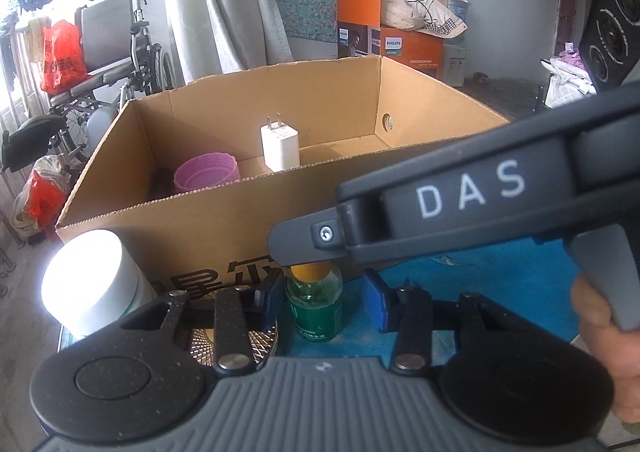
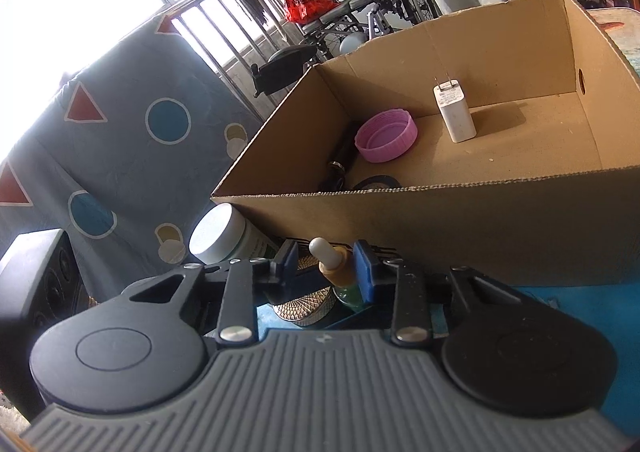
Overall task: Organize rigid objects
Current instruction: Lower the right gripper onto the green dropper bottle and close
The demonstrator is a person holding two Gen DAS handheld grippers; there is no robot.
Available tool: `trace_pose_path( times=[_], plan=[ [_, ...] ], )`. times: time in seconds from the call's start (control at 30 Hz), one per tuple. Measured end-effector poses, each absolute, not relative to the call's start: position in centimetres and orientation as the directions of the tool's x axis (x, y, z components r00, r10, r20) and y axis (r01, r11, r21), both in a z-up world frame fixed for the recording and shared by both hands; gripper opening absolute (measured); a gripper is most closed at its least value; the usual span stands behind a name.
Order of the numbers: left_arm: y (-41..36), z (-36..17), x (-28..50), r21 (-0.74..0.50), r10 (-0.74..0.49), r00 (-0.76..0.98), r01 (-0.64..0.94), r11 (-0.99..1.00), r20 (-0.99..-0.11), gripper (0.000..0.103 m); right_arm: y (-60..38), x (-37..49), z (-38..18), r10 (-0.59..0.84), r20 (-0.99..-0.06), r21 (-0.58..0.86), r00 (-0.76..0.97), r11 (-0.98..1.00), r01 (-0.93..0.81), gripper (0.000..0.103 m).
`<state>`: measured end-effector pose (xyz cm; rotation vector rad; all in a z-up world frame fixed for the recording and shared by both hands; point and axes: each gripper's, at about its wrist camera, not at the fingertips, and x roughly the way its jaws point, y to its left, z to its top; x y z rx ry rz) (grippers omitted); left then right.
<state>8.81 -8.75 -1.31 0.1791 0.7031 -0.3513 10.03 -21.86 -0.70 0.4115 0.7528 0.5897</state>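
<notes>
A small green dropper bottle [image 1: 316, 308] with an orange collar and white bulb stands on the blue tabletop, in front of a cardboard box [image 1: 200, 236]. My left gripper [image 1: 322, 302] straddles the bottle's body. Its left pad is close against the glass and its right pad stands clear, so it is open. My right gripper [image 2: 328, 262] straddles the bottle's cap [image 2: 338, 270]. The right pad is at the collar and a gap shows on the left, so it is open too. In the left wrist view one of the right gripper's fingers [image 1: 296, 242] hides the bulb.
The box [image 2: 480, 228] holds a white charger [image 2: 456, 112], a pink lid [image 2: 386, 136] and dark items in its left corner. A white-lidded jar [image 1: 88, 280] and a gold knurled tin [image 2: 304, 304] sit left of the bottle. A wheelchair and bags stand behind.
</notes>
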Motion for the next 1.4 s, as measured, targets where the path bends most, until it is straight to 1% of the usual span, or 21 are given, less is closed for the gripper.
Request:
trace_pose_path(
  times=[0.07,0.17,0.53,1.07,1.2,1.4],
  plan=[
    [-8.6,-1.4,8.9,0.028,-0.262,0.704,0.372,0.928,-0.66,0.042,-21.7,10.3,-0.9,0.625,-0.52,0.537,0.582,0.769,-0.346,0.025],
    [-8.6,-1.3,8.8,0.011,-0.274,0.699,0.374,0.927,-0.66,0.042,-22.0,10.3,-1.0,0.626,-0.521,0.546,0.58,0.767,-0.337,0.025],
    [-9.0,-1.2,8.8,-0.095,-0.355,0.657,0.397,0.913,-0.665,0.042,-23.9,9.0,-1.0,0.609,-0.522,0.556,0.597,0.774,-0.303,0.025],
    [-12.9,-1.8,8.5,-0.177,-0.48,0.584,0.499,0.848,-0.655,0.042,-28.7,6.0,-1.1,0.536,-0.532,0.564,0.655,0.802,-0.197,0.025],
    [-14.0,-2.1,8.2,-0.184,-0.505,0.564,0.528,0.829,-0.654,0.042,-29.9,5.1,-1.2,0.511,-0.535,0.561,0.672,0.81,-0.17,0.025],
    [-15.0,-2.1,7.7,-0.137,-0.502,0.576,0.559,0.818,-0.646,0.043,-31.1,4.4,-1.6,0.509,-0.52,0.584,0.686,0.798,-0.149,0.026]
  ],
)
